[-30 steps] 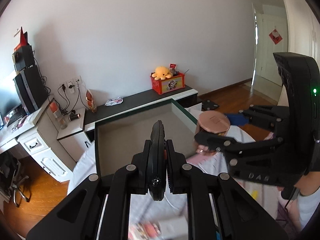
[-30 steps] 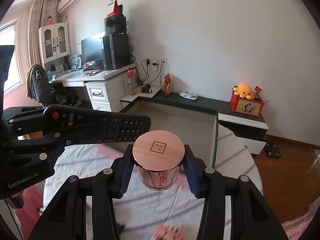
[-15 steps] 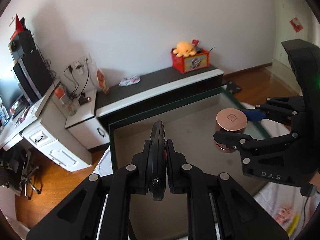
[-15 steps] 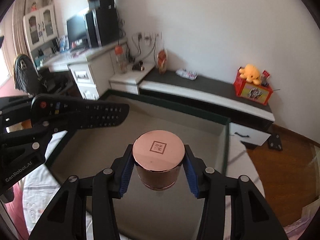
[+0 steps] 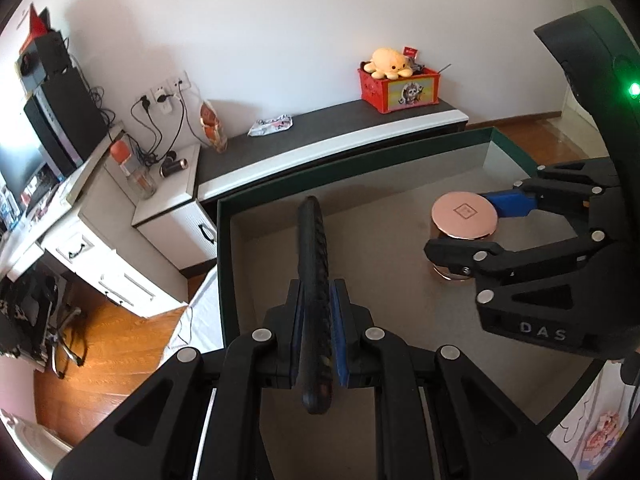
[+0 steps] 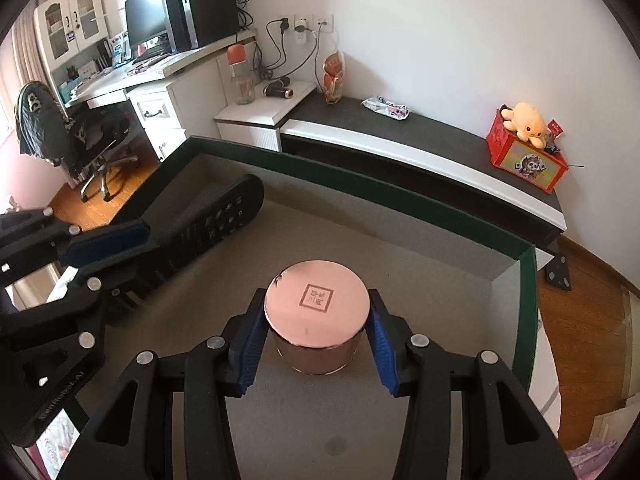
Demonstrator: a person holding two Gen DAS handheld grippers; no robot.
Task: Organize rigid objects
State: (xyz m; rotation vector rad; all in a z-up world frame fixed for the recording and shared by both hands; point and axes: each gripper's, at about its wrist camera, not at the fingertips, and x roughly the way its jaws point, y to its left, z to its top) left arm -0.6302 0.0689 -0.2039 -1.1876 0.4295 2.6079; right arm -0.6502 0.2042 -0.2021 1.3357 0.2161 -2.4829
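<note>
A black remote control [image 5: 314, 248] stands on its edge between the blue pads of my left gripper [image 5: 318, 308]. Those jaws are opening slightly while the pads still flank and touch it. In the right wrist view the remote control [image 6: 224, 220] slants down toward the grey floor of the dark green open box [image 6: 360, 184]. My right gripper [image 6: 317, 320] is shut on a copper-coloured round jar [image 6: 316, 300], one pad on each side of its lid. The jar [image 5: 464, 214] sits low over the floor of the box [image 5: 360, 160], right of the remote; contact underneath is hidden.
Behind the box runs a low black-topped cabinet [image 5: 320, 128] with a red toy box and an orange plush octopus [image 5: 390, 64]. A white desk with a monitor [image 6: 144, 20] and an office chair [image 6: 80, 140] stand at the left. Patterned bedding lies under the box.
Both grippers have come down and forward into the green box with the remote and the jar. The blue pads of the left gripper now show beside the remote.
</note>
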